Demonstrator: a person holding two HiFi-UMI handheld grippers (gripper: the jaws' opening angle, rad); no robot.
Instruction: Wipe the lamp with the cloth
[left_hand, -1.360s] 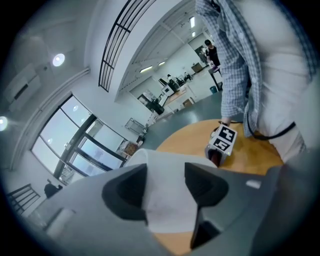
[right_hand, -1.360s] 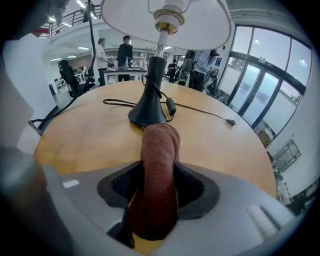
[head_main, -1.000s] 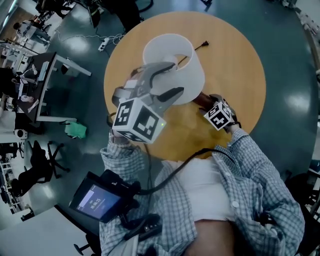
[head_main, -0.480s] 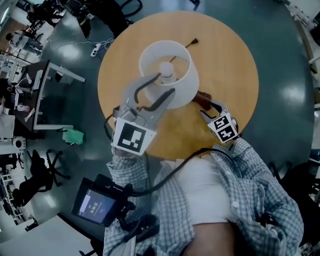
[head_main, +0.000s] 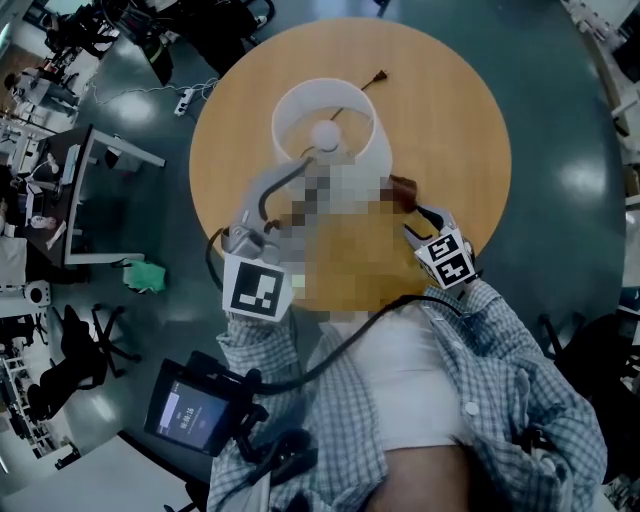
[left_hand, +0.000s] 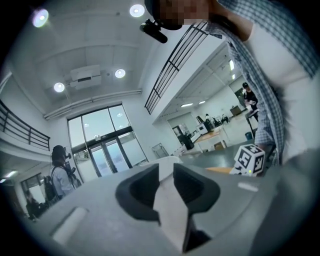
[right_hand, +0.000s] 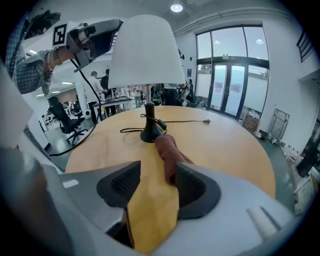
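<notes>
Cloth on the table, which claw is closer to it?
Right. The right claw is at the cloth, its jaws just closing, the cloth's near end against one jaw, not pinched. The left claw is up at the shade, jaws just closing on its rim.

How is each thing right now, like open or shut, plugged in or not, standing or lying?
lamp: standing upright on the table.
plug: not plugged in, lying loose on the table.
cloth: bunched up, lying beside the lamp's foot.
left tool: just closed in, shut on the lamp's top rim.
right tool: open, just narrowed a little; cloth's end beside one jaw, not pinched.
</notes>
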